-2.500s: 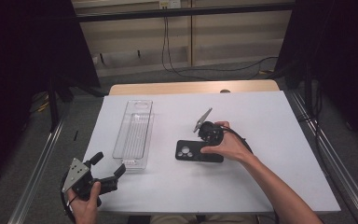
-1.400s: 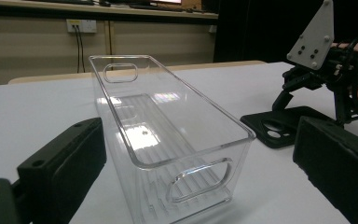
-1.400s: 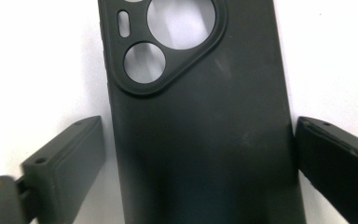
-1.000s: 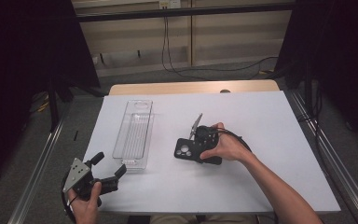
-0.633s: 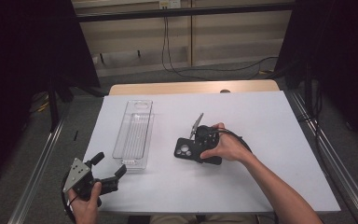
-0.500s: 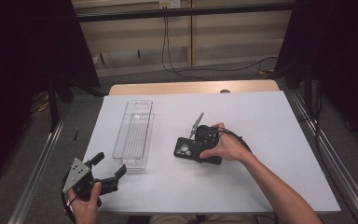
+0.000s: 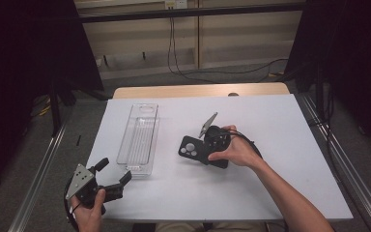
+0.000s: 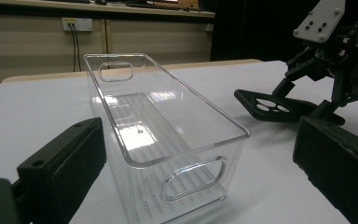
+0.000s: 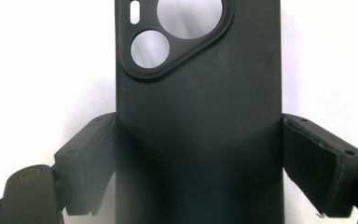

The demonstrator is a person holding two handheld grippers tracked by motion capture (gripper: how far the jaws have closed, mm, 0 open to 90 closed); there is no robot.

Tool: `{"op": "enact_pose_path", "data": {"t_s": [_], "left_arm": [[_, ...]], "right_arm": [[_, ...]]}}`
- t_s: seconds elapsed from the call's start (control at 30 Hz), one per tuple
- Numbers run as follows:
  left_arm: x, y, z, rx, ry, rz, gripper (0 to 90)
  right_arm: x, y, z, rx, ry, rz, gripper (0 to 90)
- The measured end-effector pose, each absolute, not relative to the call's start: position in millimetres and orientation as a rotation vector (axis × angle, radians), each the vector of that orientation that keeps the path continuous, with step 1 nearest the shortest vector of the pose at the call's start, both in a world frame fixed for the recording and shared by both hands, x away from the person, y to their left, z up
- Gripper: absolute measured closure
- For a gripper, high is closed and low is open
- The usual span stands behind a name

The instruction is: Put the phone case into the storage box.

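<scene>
Right gripper (image 9: 198, 158) jaws clamp the black phone case (image 9: 198, 116) by its two long edges, camera cutouts beyond the pads. Left gripper (image 8: 198, 177) jaws stand wide apart, the clear plastic bin (image 8: 168, 140) just ahead between them, nothing inside. High view adds the white table (image 7: 280, 125) under it all.
</scene>
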State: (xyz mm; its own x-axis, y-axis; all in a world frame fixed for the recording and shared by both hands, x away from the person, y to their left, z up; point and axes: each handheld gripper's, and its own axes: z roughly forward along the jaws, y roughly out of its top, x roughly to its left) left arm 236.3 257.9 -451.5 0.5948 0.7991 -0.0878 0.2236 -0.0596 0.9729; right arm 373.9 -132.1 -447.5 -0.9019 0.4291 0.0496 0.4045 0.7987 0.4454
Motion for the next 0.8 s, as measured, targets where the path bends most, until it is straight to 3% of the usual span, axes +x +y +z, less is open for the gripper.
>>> {"op": "enact_pose_path", "data": {"t_s": [0.8], "left_arm": [[236, 256, -451, 1.595, 0.879, 0.592, 2.7]], "right_arm": [[362, -156, -443, 0.698, 2.690, 1.101, 15.2]]}}
